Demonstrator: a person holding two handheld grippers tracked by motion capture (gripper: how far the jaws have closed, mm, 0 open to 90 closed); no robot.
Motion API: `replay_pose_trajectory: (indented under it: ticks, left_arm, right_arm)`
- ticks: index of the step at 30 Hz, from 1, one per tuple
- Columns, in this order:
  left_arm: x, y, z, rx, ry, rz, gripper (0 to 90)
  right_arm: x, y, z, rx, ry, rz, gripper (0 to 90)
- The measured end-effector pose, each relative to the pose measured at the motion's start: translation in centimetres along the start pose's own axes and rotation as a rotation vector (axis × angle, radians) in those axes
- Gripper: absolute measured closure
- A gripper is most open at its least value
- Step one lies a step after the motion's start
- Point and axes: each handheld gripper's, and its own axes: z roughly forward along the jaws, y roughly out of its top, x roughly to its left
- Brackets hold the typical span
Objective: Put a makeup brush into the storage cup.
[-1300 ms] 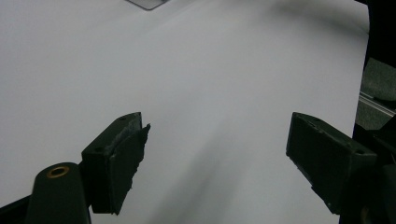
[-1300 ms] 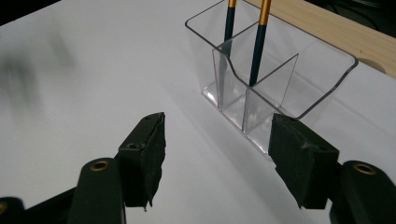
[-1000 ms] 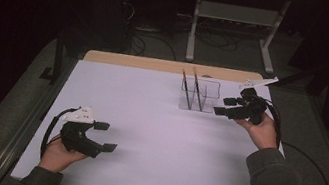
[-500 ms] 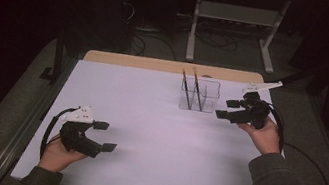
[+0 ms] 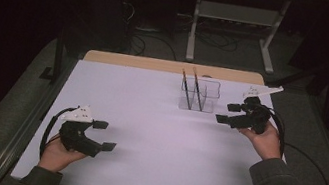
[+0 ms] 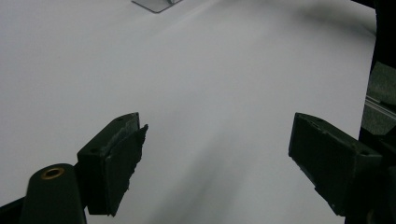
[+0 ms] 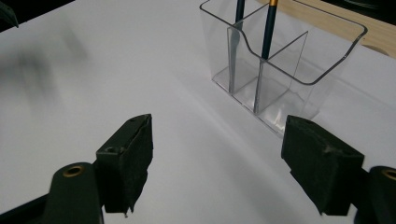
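A clear plastic holder [image 5: 199,96] with dividers stands toward the far right of the white surface [image 5: 147,120], and two dark pencils [image 5: 192,88] are seen leaning upright in its compartments. The right claw [image 5: 228,113] is held just beside the holder, its jaws having just been opening, now spread wide with nothing between them. The left claw [image 5: 104,135] is kept low near the front left corner, well apart, its jaws wide and empty too. The holder is judged light and easily tipped: it could be knocked over, or slid across the smooth surface, by a careless sideways move of the right claw, and the pencils could be spilled.
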Motion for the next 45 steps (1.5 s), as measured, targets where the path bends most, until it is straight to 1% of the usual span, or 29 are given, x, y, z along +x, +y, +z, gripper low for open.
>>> replay_pose_trajectory:
  ticks: [6, 7, 9, 11, 18, 22, 23, 24, 26, 29, 35, 38, 40, 45]
  left_arm:
    - [0.1, -0.1, -0.1, -0.001, 0.006, -0.005, 16.7]
    - [0.2, -0.1, -0.1, 0.002, 0.012, 0.000, 16.7]
    - [0.2, -0.2, -0.1, 0.001, 0.015, -0.002, 16.6]
    - [0.2, -0.2, -0.1, 0.000, 0.020, 0.001, 16.7]
    - [0.0, -0.1, 0.1, 0.000, 0.026, 0.008, 16.8]
    - [0.0, -0.1, 0.1, -0.003, 0.033, 0.011, 16.8]
    - [0.0, -0.1, 0.0, -0.005, 0.037, 0.012, 16.8]
    - [0.0, -0.1, 0.0, -0.003, 0.038, 0.017, 16.8]
    - [0.1, -0.1, 0.0, -0.006, 0.041, 0.019, 16.8]
    - [0.0, -0.2, 0.0, -0.010, 0.046, 0.009, 16.8]
    - [0.0, -0.2, 0.0, -0.014, 0.049, 0.004, 16.8]
    - [0.0, -0.3, 0.0, -0.015, 0.050, 0.008, 16.8]
    - [0.0, -0.3, 0.1, -0.016, 0.049, -0.002, 16.8]
    - [0.0, -0.3, 0.1, -0.012, 0.051, 0.004, 16.8]
  right_arm:
    - [0.0, -0.6, -0.3, -0.002, -0.008, 0.009, 23.0]
    - [0.1, -0.7, -0.3, -0.002, -0.006, 0.013, 22.8]
    - [0.2, -0.8, -0.5, 0.004, -0.008, 0.015, 22.3]
    - [0.3, -1.0, -0.6, -0.007, -0.008, 0.007, 22.2]
    - [0.6, -2.4, -0.6, -0.010, -0.005, 0.012, 21.1]
    - [0.8, -3.0, -0.8, -0.012, -0.007, 0.019, 20.8]
    - [0.8, -3.1, -0.8, -0.013, -0.007, 0.014, 20.4]
    - [0.9, -3.2, -0.9, -0.007, -0.009, 0.021, 19.9]
    - [1.0, -3.3, -1.0, -0.015, -0.011, 0.019, 19.6]
    - [1.3, -3.6, -1.2, -0.022, -0.013, 0.009, 19.2]
    - [1.7, -4.3, -1.5, -0.019, -0.018, 0.014, 18.3]
    - [1.8, -4.6, -1.6, -0.033, -0.018, 0.010, 17.9]
    - [2.0, -4.9, -1.7, -0.035, -0.021, 0.013, 17.7]
    - [2.2, -5.4, -1.9, -0.034, -0.024, 0.017, 17.0]
